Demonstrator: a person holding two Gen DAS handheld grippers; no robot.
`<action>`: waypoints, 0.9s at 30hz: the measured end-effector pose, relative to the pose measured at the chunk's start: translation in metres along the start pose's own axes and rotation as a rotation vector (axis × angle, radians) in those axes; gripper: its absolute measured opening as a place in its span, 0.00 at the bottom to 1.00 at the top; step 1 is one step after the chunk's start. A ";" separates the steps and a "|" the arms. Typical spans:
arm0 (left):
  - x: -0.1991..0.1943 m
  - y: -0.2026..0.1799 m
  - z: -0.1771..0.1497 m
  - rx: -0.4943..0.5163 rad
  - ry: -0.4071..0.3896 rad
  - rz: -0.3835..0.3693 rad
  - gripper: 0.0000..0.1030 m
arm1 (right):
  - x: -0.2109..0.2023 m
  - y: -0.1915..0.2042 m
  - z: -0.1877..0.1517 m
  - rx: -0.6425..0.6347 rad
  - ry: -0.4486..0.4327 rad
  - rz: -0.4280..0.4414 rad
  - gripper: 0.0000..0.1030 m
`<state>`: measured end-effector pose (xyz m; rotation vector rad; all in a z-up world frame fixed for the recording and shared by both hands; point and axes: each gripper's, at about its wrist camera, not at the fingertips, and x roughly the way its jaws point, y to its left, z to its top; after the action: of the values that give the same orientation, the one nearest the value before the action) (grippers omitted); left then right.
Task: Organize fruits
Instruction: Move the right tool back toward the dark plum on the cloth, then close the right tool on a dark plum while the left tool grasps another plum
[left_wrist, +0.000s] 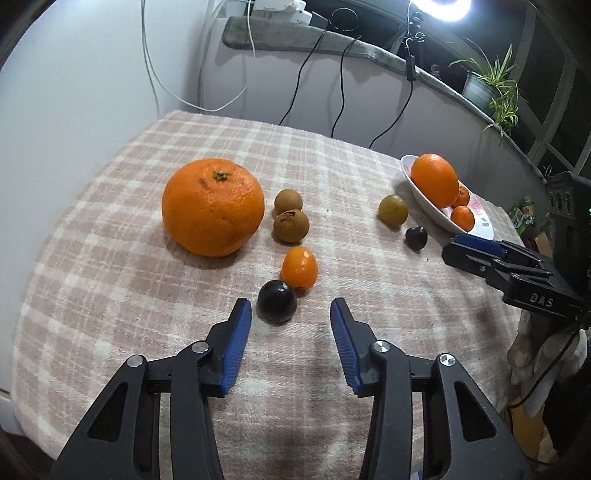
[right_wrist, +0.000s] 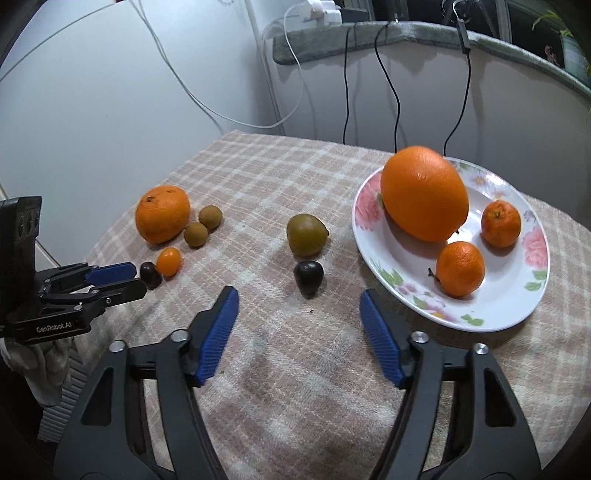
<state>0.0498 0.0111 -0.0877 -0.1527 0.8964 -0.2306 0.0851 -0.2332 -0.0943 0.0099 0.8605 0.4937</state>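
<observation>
floral plate (right_wrist: 532, 295) face only in right view; both hand-held grippers agape, empty.

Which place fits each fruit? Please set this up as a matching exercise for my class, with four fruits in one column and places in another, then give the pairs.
Fruits
1. largest orange
2. green fruit
3. kumquat
4. brown fruits

Places
A. on the cloth, touching a dark fruit
B. on the plate
C. a pair just right of the loose orange
D. on the cloth, left of the plate

Pairs: 1-B, 2-D, 3-A, 4-C
</observation>
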 end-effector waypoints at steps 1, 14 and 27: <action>0.001 0.001 0.000 -0.004 0.003 -0.004 0.40 | 0.002 0.000 0.000 0.004 0.006 -0.001 0.61; 0.009 0.007 0.001 -0.010 0.011 -0.006 0.34 | 0.028 0.001 0.010 0.006 0.045 -0.032 0.48; 0.014 0.009 0.003 0.001 0.010 -0.005 0.22 | 0.044 0.006 0.016 -0.019 0.079 -0.051 0.36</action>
<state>0.0614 0.0158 -0.0986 -0.1526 0.9055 -0.2365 0.1182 -0.2062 -0.1149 -0.0491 0.9308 0.4567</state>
